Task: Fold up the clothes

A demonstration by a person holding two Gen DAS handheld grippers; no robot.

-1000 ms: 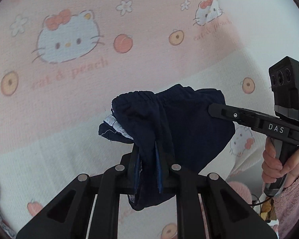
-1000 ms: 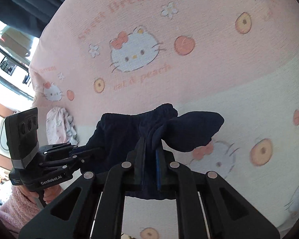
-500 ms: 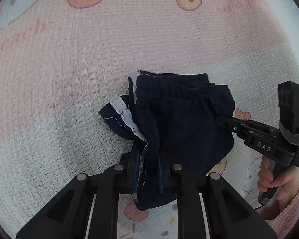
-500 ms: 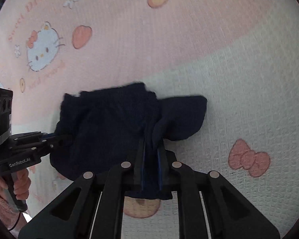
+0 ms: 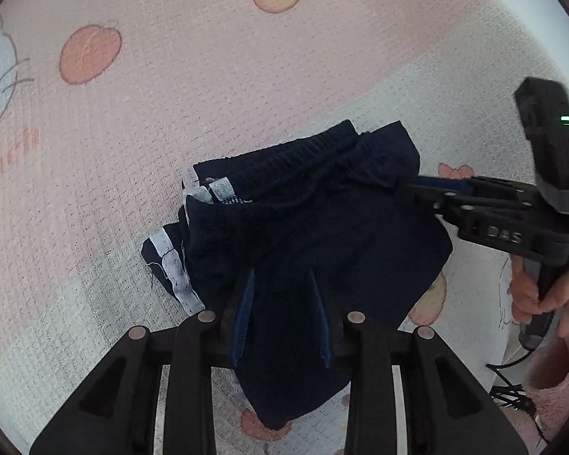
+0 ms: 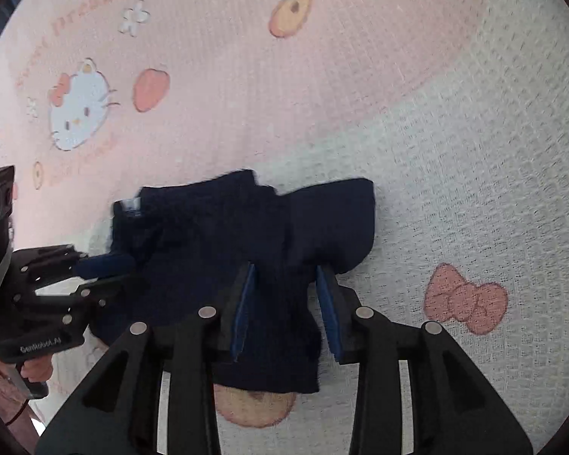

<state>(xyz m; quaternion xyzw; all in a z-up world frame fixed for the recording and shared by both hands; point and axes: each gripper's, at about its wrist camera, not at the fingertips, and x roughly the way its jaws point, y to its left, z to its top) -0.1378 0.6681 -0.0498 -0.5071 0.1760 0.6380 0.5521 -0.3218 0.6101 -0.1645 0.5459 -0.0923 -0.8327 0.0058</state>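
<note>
Left gripper (image 5: 282,284): jaws partly apart and opening; dark cloth of the navy shorts (image 5: 303,235) lies between the blue-lined fingers (image 5: 242,314), slack, filling the gap, and the pads no longer look pressed on it. Right gripper (image 6: 284,284): same story, jaws partly apart and opening, a fold of the shorts (image 6: 246,246) hanging between the fingers (image 6: 328,303), with a visible gap beside the right-hand finger. In the left wrist view the right gripper (image 5: 417,187) comes in from the right edge, its tips at the far right corner of the shorts, held by a hand (image 5: 531,295) in a pink fuzzy sleeve (image 5: 561,390). In the right wrist view the left gripper (image 6: 110,269) comes in from the left edge, its tips at the shorts' left side; whether those tips touch cloth I cannot tell. The shorts lie bunched and doubled over on the blanket (image 5: 170,76), on the seam where its pink band meets its white band. Elastic waistband (image 5: 303,151) faces away from the left camera; white side stripe (image 5: 174,273) on the left edge. Long axis runs roughly left to right across both views, waistband edge tilted up toward the right in the left view. Blanket print: cat faces, peaches, bows.
</note>
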